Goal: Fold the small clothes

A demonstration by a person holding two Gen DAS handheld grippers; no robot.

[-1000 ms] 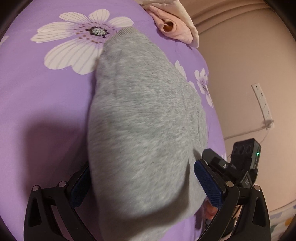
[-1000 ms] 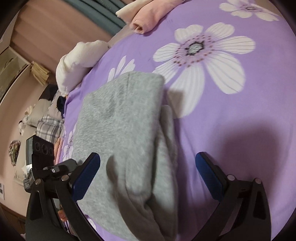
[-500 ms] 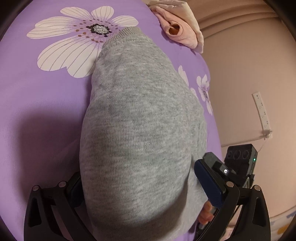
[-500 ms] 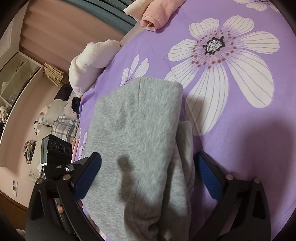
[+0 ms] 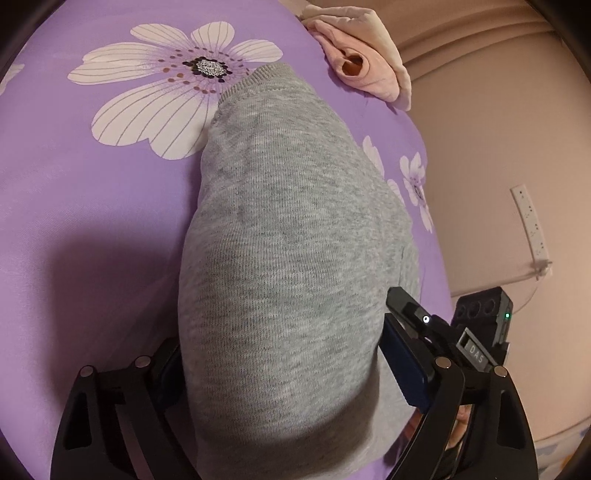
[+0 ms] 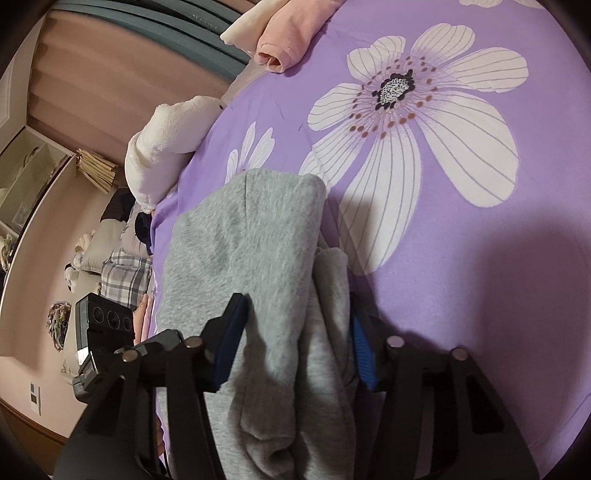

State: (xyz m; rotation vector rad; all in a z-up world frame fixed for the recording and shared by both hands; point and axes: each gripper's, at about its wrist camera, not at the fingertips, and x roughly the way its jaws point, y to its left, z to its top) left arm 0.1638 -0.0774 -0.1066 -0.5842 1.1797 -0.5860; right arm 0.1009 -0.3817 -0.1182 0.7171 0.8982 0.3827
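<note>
Both grippers at the near end of the grey garment (image 5: 288, 258) on the purple sheet (image 5: 74, 221)

My right gripper (image 6: 295, 354) has its pads pressed onto a bunched fold, clenched; my left gripper (image 5: 280, 373) straddles the cloth, fingers spread, not gripping. I'd judge the fold goes best if I close the left too, then lift both evenly. No containers in sight; pink clothes (image 5: 362, 70) lie folded beyond

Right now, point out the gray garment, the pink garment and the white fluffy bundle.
gray garment (image 5: 291, 258), left wrist view, middle of the knit.
pink garment (image 6: 291, 33), right wrist view, folded body.
white fluffy bundle (image 6: 166, 144), right wrist view, center.
</note>
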